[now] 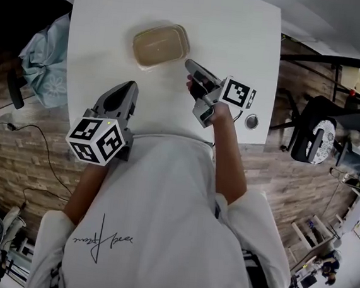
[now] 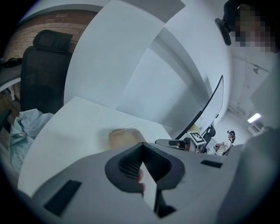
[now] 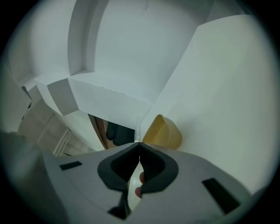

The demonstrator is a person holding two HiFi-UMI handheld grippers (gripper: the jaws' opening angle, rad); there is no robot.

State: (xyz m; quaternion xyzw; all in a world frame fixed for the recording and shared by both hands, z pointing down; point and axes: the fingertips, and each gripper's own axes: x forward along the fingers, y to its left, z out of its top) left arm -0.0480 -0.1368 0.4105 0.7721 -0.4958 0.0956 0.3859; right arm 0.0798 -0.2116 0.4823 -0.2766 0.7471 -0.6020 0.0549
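A tan food container (image 1: 161, 45) with a clear lid lies on the white table (image 1: 109, 19), towards the far side. My left gripper (image 1: 130, 85) hovers near the table's front edge, below and left of the container, jaws shut with nothing between them. My right gripper (image 1: 189, 63) points up-left, its tip just off the container's right corner, apart from it, and also shut on nothing. In the left gripper view the container (image 2: 124, 138) sits beyond the closed jaws (image 2: 142, 143), with the right gripper (image 2: 175, 142) to its right. The right gripper view shows the container (image 3: 162, 131) just past the closed tip (image 3: 139, 144).
A small round metal object (image 1: 252, 121) rests near the table's front right corner. A chair draped in light blue cloth (image 1: 46, 57) stands at the left, and a black office chair (image 1: 320, 131) at the right. A cable (image 1: 38, 133) runs over the wooden floor.
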